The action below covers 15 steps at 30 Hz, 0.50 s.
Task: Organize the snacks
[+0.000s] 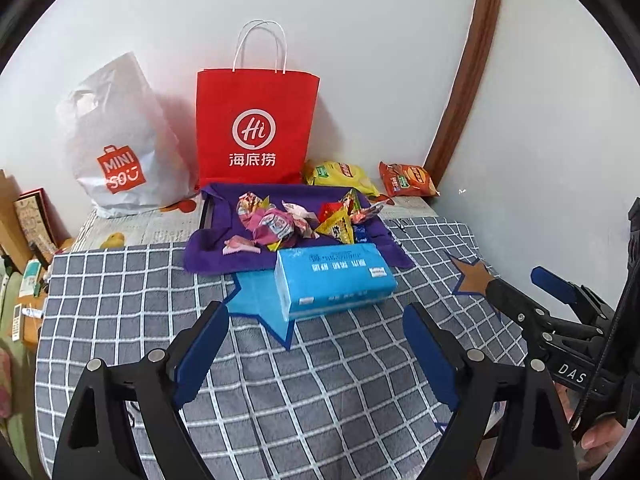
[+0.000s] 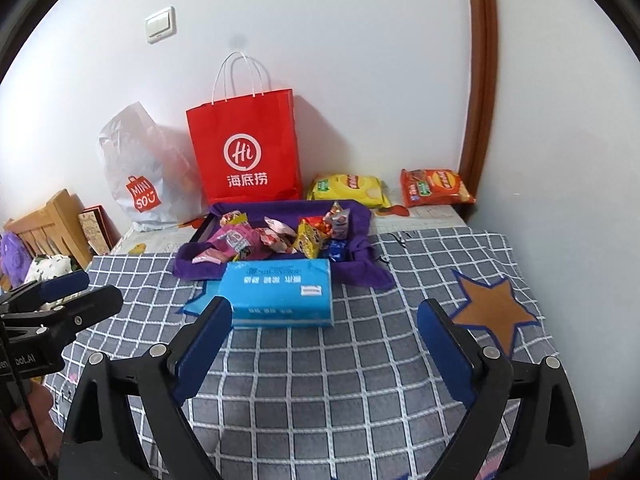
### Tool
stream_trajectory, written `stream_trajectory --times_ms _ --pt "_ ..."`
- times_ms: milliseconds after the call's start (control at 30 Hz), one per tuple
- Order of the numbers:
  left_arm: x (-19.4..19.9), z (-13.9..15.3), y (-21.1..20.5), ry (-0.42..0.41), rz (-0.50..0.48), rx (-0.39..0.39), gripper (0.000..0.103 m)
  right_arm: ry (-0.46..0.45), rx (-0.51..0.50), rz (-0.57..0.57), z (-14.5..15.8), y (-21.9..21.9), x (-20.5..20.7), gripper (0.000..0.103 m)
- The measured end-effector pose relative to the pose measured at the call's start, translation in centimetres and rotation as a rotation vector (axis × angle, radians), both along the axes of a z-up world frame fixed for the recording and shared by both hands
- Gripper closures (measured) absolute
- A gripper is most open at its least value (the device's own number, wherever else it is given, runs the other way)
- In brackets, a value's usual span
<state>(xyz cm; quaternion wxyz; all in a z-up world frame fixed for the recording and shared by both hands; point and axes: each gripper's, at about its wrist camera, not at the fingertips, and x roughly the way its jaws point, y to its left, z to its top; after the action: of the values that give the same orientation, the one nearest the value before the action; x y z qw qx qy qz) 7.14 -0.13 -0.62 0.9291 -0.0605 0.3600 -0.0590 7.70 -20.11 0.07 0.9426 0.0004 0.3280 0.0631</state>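
Though beyond left claw (image 1: 316,328), snacks (image 1: 296,220).

Snacks heaped on purple cloth, chips behind

Small wrapped snacks (image 1: 296,220) lie jumbled on the purple cloth (image 1: 216,250); yellow chip bag (image 1: 340,176) and orange chip bag (image 1: 408,179) lie flat by the wall.

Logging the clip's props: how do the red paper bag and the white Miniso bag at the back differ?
The red paper bag stands upright with crisp, flat sides; the white Miniso bag is soft, crumpled plastic that slumps. The red paper bag has white looped cord handles on top; the white Miniso bag shows only a cut-out grip hole. The red bag bears a white "Hi" logo, the white one an orange logo. Both stand against the wall behind the purple cloth.
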Motion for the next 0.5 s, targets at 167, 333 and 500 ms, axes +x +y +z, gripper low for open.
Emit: stream_trajectory --times_ms 167,333,500 --pt "-1.9 -0.2 -0.5 -0.018 0.008 0.01 0.015 -0.04 -0.016 -0.005 0.4 -0.4 -2.3 0.002" --pt "-2.9 0.1 -1.0 -0.031 0.009 0.018 0.015 -0.054 0.0 -0.003 0.9 -0.8 -3.5 0.002" --pt "-3.5 0.6 -1.4 -0.046 0.008 0.031 0.015 -0.066 0.008 -0.013 1.4 -1.1 -4.2 0.002"
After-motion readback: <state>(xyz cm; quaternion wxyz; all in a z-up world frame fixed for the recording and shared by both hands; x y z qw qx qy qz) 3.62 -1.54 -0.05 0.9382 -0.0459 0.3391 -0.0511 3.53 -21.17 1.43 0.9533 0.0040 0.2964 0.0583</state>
